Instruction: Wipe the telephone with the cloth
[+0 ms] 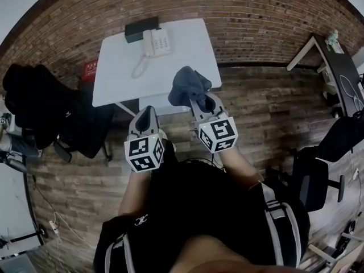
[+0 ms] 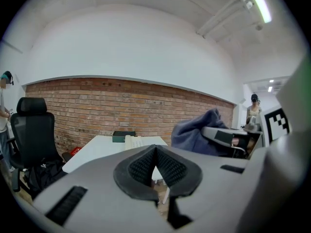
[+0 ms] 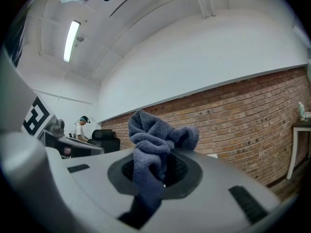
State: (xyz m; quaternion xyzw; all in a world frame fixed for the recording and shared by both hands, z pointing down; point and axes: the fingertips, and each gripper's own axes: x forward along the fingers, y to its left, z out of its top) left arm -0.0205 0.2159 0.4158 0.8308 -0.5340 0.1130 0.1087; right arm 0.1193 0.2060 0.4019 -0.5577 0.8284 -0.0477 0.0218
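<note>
Head view showed one white telephone [image 1: 156, 42] lying at the far side of the white surface [image 1: 182, 61], touching one dark box [image 1: 141, 29] behind it. Whether that box held anything could not be told. The telephone's coiled cord [image 1: 138, 68] trailed toward the near edge. Two tools hung over the wooden floor [image 1: 256, 112], short of the surface and well apart from the telephone. The right tool [image 1: 199, 101] was clamped on one blue-grey cloth [image 1: 187, 86]. The right gripper view showed the cloth pinched between the jaws, bunched above them with a tail hanging below. The left tool [image 1: 146, 112], just beside the right one, had its jaws pressed together with nothing between them.
</note>
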